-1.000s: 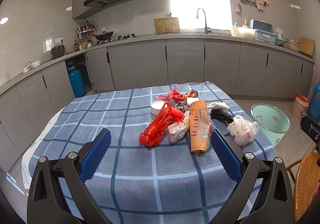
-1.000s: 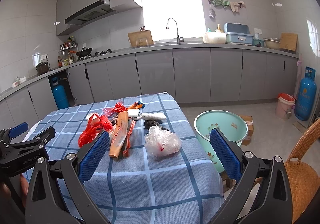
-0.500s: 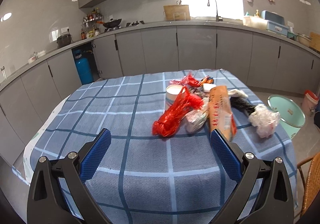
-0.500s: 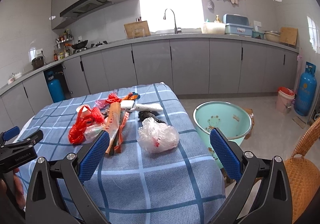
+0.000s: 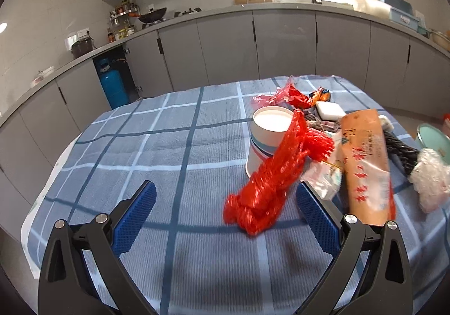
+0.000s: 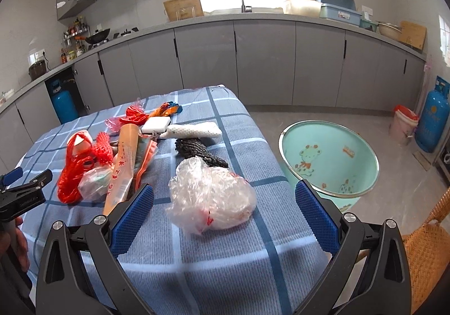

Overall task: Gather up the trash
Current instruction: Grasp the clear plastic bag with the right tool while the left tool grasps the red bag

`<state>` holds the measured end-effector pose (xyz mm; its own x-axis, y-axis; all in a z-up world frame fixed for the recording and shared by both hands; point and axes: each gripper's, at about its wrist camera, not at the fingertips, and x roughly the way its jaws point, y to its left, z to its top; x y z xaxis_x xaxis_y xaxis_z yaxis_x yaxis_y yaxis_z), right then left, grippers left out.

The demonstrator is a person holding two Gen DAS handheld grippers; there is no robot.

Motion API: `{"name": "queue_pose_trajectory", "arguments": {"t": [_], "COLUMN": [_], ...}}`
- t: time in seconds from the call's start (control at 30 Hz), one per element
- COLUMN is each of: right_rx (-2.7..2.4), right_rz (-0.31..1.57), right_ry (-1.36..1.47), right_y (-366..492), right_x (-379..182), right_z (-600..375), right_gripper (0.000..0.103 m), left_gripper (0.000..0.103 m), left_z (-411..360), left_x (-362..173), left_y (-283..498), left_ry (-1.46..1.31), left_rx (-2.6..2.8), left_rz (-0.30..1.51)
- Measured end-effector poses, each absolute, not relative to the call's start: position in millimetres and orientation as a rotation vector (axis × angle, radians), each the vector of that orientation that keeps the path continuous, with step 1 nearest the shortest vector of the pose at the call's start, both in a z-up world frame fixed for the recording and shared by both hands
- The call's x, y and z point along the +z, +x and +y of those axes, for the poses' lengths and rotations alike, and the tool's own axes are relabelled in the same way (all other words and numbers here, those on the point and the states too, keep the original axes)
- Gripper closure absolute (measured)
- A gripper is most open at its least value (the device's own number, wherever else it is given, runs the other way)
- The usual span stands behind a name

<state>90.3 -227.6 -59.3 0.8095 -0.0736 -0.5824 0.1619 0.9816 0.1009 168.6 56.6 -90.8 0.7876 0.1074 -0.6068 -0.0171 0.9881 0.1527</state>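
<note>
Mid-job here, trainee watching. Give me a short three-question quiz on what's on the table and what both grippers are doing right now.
1. True or false: the left gripper is shut on the red mesh bag.
2. Which item lies nearest in front of the right gripper? A) white sponge B) clear plastic bag C) paper cup
3. Fill in: the green basin stands on the ____, beside the table.

Key:
1. False; it is open and the bag lies on the cloth.
2. B, the clear plastic bag.
3. Floor.

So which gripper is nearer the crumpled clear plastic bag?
The right. The right gripper is open, with the clear plastic bag lying between its fingers. The left gripper is over by the red mesh bag, with the clear bag off to its right.
</note>
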Motion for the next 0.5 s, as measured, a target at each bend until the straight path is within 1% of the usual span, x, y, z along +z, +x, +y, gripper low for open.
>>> {"name": "queue_pose_trajectory", "arguments": {"t": [0.13, 0.27, 0.37, 0.43, 0.5], "right_rx": [-0.130, -0.133, -0.124, -0.113, -0.096], "right_rz": [0.646, 0.681, 0.711, 0.717, 0.717], "right_ry": [0.137, 0.129, 0.137, 0.148, 0.146], "right_y": [111.1, 124.6, 130.3, 131.1, 130.1], "right_x": [-68.5, -80.7, -90.3, -94.5, -95.8], "right_z": [-227.5, -227.8, -228.2, -228.5, -226.2], "right_gripper": [0.004, 0.004, 0.004, 0.005, 0.006], "left_gripper": [0.005, 0.008, 0.024, 0.030, 0.046], "left_z": [52.5, 44.3, 44.2, 42.9, 40.2], "left_x": [-107.4, -124.1, -129.5, -131.0, -131.2], "left_y": [192.1, 201.4, 202.4, 200.8, 197.8], "left_ry": [0.151, 0.164, 0.151, 0.143, 0.145], "left_rx": [0.035, 0.005, -0.020, -0.041, -0.063], "left_rz": [0.702, 0.738, 0.765, 0.771, 0.772]}}
